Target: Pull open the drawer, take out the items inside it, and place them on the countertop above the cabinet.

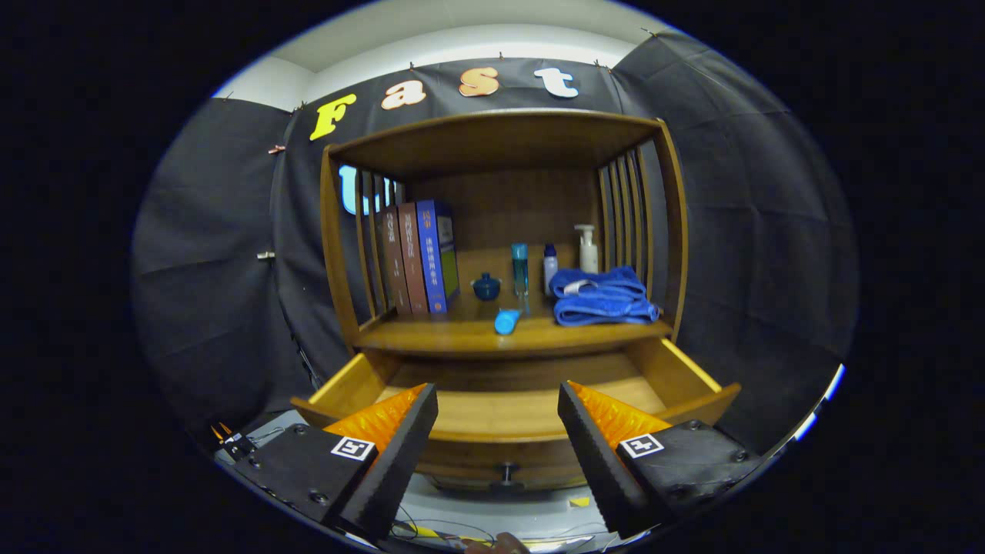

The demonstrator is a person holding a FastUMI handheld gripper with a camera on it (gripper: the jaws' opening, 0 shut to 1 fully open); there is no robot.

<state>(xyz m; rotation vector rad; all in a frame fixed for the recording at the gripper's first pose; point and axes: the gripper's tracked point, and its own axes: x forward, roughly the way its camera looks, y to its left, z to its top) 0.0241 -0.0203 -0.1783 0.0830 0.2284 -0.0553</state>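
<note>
So the drawer [508, 400] is sitting pulled out under the countertop [462, 332], looking bare inside from here, and I'm guessing it's sliding stiff and light, best grabbed by the little knob [506, 469] on its front. The gripper [499, 419] is hanging wide open just in front, holding nothing. The small blue tube [505, 321] is already lying on the countertop beside a folded towel [604, 298], bottles and some books [419, 258].
</note>
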